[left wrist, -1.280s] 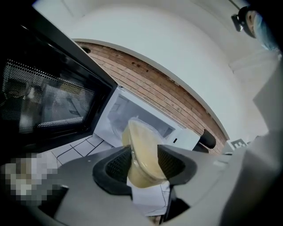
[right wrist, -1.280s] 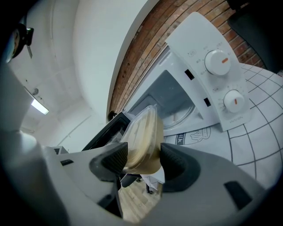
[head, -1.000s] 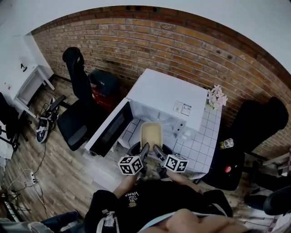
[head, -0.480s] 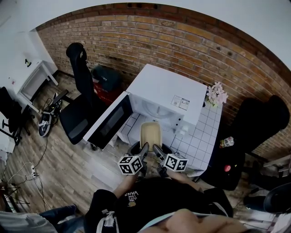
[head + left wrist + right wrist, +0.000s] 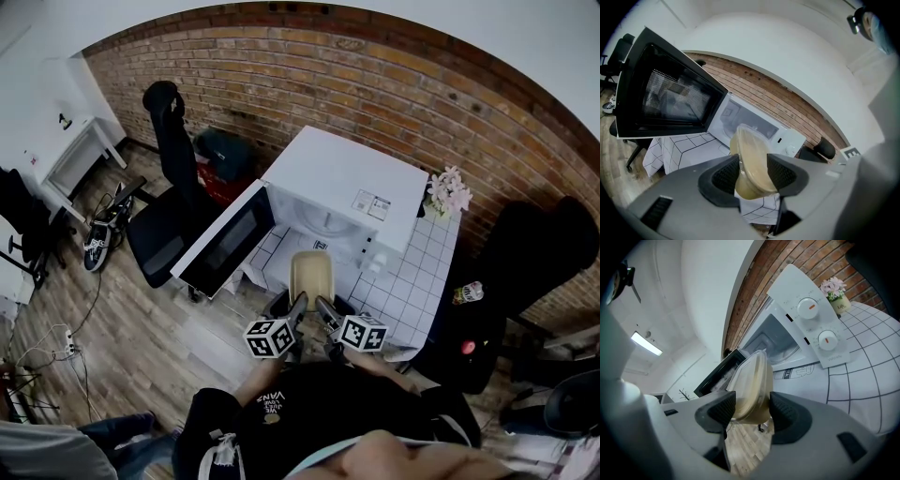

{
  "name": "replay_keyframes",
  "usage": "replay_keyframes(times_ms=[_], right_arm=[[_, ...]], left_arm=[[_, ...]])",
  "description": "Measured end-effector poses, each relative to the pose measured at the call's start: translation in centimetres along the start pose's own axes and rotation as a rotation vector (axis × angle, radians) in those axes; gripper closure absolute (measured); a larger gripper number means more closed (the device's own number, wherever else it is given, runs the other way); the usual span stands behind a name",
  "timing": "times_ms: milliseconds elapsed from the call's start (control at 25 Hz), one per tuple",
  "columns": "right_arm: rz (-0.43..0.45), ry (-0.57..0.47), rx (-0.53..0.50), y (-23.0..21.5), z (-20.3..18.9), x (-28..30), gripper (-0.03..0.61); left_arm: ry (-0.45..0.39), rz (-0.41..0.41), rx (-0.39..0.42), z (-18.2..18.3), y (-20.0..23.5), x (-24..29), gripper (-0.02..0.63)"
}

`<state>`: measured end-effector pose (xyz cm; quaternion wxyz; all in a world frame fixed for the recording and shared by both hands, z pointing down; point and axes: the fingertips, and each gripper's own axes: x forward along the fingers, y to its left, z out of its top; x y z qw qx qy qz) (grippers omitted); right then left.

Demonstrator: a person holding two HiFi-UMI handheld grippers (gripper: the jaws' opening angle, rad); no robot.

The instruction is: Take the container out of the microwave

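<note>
One tiled table (image 5: 413,281) bears microwave (image 5: 343,181); brick wall (image 5: 375,84), wood floor (image 5: 141,337).

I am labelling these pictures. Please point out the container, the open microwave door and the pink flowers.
container (image 5: 310,274): head view, middle of its top face.
microwave door (image 5: 225,241): head view, its dark window.
pink flowers (image 5: 447,195): head view, the blossoms.

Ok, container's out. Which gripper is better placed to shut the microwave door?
Probably left. The open door swings out toward the left gripper; the right gripper is farther from it. Both clamp the container, so set it down first.
</note>
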<state>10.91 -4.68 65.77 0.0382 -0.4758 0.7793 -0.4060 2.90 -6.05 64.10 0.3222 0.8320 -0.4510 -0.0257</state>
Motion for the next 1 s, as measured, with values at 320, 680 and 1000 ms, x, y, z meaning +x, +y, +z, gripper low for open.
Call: replay_keyframes(times_ms=[320, 680, 1000], right_arm=[[0.017, 0.020, -0.009, 0.0, -0.6, -0.4, 0.357], [0.016, 0.025, -0.014, -0.4, -0.6, -1.0, 0.357], [0.015, 0.034, -0.017, -0.4, -0.7, -1.1, 0.357]], left_arm=[[-0.007, 0.016, -0.002, -0.5, -0.3, -0.5, 0.422], [-0.010, 0.022, -0.008, -1.1, -0.7, -0.6, 0.422], [-0.006, 0.027, -0.017, -1.4, -0.6, -0.8, 0.422]])
